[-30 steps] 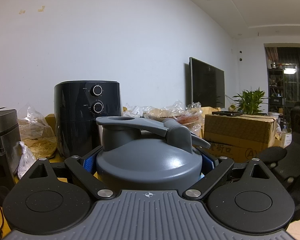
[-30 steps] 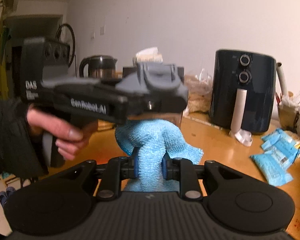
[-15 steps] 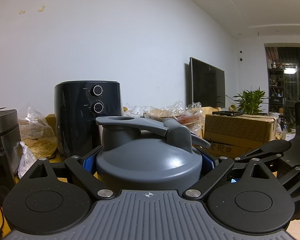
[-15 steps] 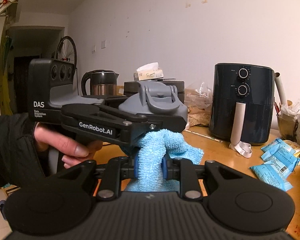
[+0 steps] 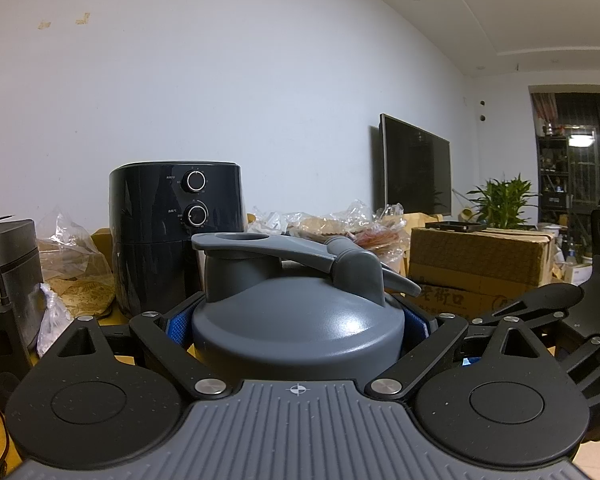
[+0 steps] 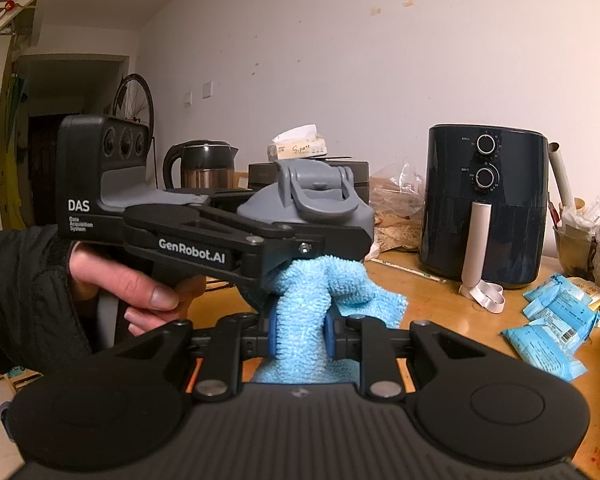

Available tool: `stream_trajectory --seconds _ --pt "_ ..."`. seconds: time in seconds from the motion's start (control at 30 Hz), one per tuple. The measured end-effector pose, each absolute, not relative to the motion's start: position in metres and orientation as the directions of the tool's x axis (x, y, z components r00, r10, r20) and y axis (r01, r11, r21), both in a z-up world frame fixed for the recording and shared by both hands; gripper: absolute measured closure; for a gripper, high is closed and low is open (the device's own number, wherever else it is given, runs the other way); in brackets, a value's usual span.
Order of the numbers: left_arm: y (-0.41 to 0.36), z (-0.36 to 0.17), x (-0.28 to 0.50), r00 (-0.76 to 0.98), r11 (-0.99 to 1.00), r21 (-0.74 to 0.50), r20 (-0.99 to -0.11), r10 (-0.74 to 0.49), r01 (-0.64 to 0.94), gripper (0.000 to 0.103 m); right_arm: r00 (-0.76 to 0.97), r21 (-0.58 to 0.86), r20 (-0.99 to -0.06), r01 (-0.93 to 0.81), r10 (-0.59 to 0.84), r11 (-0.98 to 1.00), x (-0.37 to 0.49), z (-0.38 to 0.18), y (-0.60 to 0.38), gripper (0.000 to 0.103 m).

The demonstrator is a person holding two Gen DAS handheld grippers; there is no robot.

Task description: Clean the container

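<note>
- Container (image 5: pixel 298 332): grey, domed lid with flip cap and carry loop; lower centre of the left wrist view, mid-frame in the right.
- Left gripper (image 5: pixel 298 326): blue pads clamped on its sides, held about level.
- Right gripper (image 6: pixel 300 334): pinches a blue cloth (image 6: pixel 304 320), whose top touches the container's underside.

Both views are dim indoor shots under cool overhead light. The wall (image 5: pixel 260 80) reads grey-blue in the left view, pinkish-white in the right. A soft highlight sits on the lid (image 5: pixel 348 326), and the surface (image 6: pixel 452 320) shows a warm sheen. Fisheye bending curves the ceiling lines and darkens the corners. The doorway (image 6: pixel 56 140) is in deep shadow. Focus is fairly sharp throughout.
</note>
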State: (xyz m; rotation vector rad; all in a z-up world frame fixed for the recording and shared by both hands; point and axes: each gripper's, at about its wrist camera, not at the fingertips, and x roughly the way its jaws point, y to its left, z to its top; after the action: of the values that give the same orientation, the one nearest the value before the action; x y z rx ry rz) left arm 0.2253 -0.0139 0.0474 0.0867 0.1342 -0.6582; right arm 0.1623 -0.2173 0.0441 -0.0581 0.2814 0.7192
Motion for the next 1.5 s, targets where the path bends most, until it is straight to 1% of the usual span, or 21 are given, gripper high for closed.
stream_trajectory --seconds 0.17,0.77,1.03,1.23,1.4,1.5 --pt "-0.017 0.047 0.224 0.790 0.793 0.061 -0.158 -0.592 0.606 0.007 0.721 0.045 -0.273 -0.652 0.637 0.757 0.156 0.041 -0.223 0.086" --pt "-0.016 0.046 0.222 0.791 0.793 0.058 -0.151 -0.593 0.606 0.008 0.768 0.065 -0.245 -0.597 0.592 0.800 0.120 0.041 -0.263 0.086" --pt "-0.015 0.044 0.222 0.791 0.791 0.065 -0.130 -0.598 0.609 0.007 0.768 0.077 -0.250 -0.591 0.589 0.803 0.111 0.037 -0.272 0.085" --pt "-0.019 0.044 0.220 0.806 0.807 0.063 -0.128 -0.577 0.588 0.007 0.774 0.090 -0.249 -0.580 0.582 0.810 0.107 0.036 -0.278 0.084" --pt "-0.022 0.046 0.218 0.824 0.826 0.052 -0.122 -0.553 0.562 0.006 0.776 0.092 -0.249 -0.577 0.579 0.812 0.104 0.034 -0.279 0.083" --pt "-0.024 0.047 0.217 0.838 0.841 0.047 -0.133 -0.529 0.538 0.000 0.777 0.094 -0.247 -0.576 0.579 0.812 0.102 0.033 -0.280 0.083"
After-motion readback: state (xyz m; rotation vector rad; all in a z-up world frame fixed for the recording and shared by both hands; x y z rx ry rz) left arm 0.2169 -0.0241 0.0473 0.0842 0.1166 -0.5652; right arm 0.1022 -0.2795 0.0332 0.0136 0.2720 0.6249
